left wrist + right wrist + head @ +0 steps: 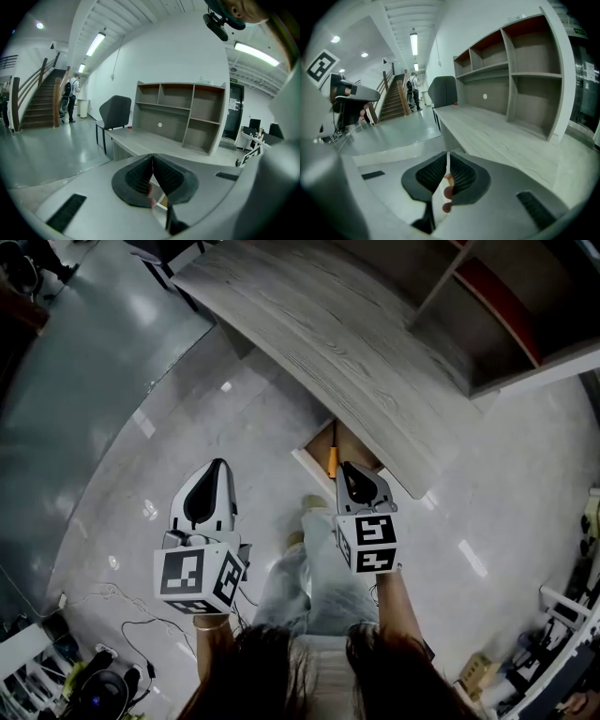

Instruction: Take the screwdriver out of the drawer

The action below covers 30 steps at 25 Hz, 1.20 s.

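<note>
Currently on view, one open drawer and two hand-held tools.

Item 1: screwdriver (331, 457). It has a yellow-orange handle and lies lengthwise in the drawer (309, 468), which stands pulled out from under the near edge of the desk (356, 352). Only part of the screwdriver shows; the desk top hides the far end. Judged light, rigid and hard, not fragile. The handle is probably smooth and round, so it is likely to roll or twist if pinched off-centre. The best hold is across the middle of the handle, its thickest part. The shaft would be thin and slick.

Item 2: right gripper (349, 470). It is just beside the drawer opening, near the screwdriver but not touching it. The jaws are closed down to a thin slit with nothing between them, and would need to spread before any pick.

Item 3: left gripper (217, 467). It is held over the floor to the left, well apart from the drawer. The jaws are pressed together at the tips and empty.

Status: the screwdriver has not yet been taken out.
</note>
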Available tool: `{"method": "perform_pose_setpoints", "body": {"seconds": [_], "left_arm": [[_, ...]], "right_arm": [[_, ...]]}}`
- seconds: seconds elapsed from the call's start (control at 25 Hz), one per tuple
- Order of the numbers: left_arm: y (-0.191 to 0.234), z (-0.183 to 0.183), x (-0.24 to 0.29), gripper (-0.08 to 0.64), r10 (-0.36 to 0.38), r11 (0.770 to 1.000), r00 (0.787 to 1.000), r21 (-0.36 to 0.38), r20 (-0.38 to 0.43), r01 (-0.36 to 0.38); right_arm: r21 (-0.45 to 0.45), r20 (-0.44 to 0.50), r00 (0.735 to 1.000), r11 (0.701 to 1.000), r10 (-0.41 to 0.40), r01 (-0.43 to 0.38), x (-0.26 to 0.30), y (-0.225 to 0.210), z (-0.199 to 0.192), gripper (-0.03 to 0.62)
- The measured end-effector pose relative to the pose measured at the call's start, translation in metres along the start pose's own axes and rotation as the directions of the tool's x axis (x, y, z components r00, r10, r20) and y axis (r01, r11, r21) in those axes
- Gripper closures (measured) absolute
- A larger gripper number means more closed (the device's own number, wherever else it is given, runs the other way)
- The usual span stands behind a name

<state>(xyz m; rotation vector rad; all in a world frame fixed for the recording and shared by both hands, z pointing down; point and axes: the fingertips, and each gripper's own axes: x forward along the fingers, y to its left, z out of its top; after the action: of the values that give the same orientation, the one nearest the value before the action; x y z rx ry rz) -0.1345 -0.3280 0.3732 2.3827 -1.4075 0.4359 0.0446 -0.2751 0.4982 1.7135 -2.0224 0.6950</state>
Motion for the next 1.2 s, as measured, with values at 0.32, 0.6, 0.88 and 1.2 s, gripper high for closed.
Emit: {"method": "perform_pose_setpoints", "body": {"seconds": [0.32,0.6,0.88,1.2], "left_arm": [[-0.014,-0.043,0.049,0.541,-0.043,0.999,0.998,-0.032,-0.042,0.042],[-0.024,-0.085,0.087,0.541,-0.076,0.996,0.994,-0.052,-0.081,0.072],[-0.02,-0.127,0.116,0.541,-0.088,0.993,0.986,-0.087,-0.138,0.077],[-0.019,-0.165,0.146,0.541,-0.091,0.991,0.977,-0.11,-0.191,0.071]], "right_arm": [[0.042,-0.075,0.997,0.999,0.017,-0.014,0.047,-0.02,-0.035,0.563],[0.062,-0.125,0.992,0.998,0.012,-0.004,0.083,-0.033,-0.065,0.561],[0.076,-0.195,0.98,0.997,0.027,-0.013,0.112,-0.037,-0.098,0.518],[0.091,-0.265,0.964,0.996,0.027,-0.003,0.143,-0.049,-0.129,0.485]]}}
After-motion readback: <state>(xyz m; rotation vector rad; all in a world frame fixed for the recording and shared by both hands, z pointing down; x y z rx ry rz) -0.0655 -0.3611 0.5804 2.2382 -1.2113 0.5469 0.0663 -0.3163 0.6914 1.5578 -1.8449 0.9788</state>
